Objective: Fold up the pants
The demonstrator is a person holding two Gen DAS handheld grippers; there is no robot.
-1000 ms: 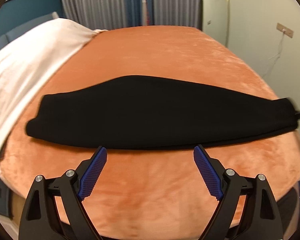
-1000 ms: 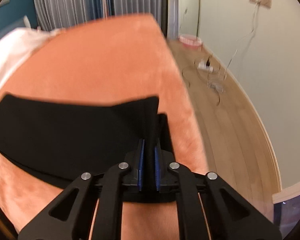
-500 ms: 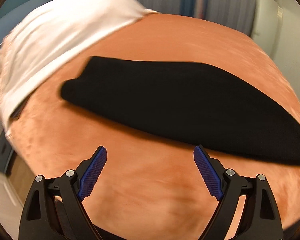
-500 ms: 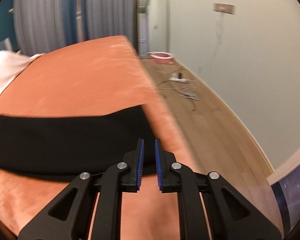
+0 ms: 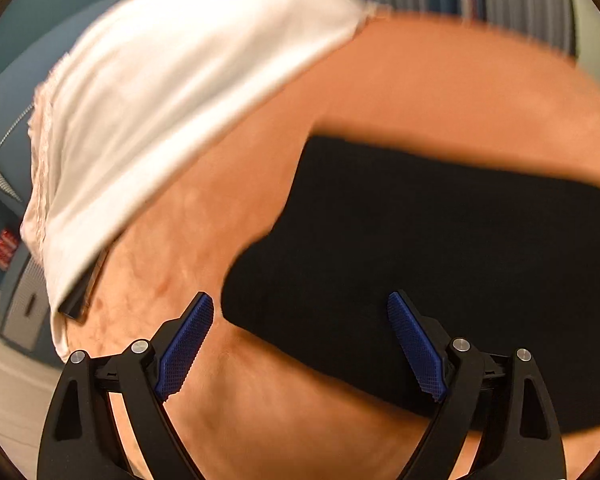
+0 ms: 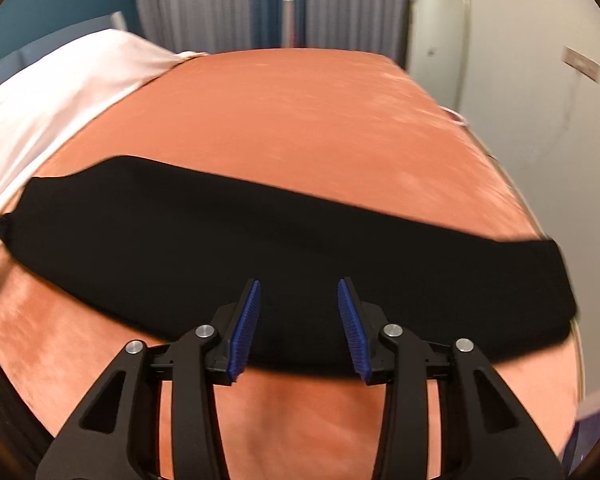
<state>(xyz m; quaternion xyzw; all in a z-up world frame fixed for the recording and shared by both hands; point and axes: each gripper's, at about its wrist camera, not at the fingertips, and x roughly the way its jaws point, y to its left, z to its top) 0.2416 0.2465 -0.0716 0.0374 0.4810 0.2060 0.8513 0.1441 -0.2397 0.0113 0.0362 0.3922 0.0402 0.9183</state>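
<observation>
Pants (image 6: pixel 284 256) flat on orange bedspread (image 6: pixel 300 120); no containers visible.

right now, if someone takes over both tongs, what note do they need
Left tongs: wide open, empty, over the left end of the long black folded pants.
Right tongs: jaws have just been opening, nothing gripped, above the strip's near edge.
Pants lie flat as one long strip across the orange plush bed cover, beside a white cloth.
Done: lengthwise fold.
Left: probably fold the strip end to end.

Even warm indoor light; heavy motion blur left view; fisheye-bowed, vignetted edges.
</observation>
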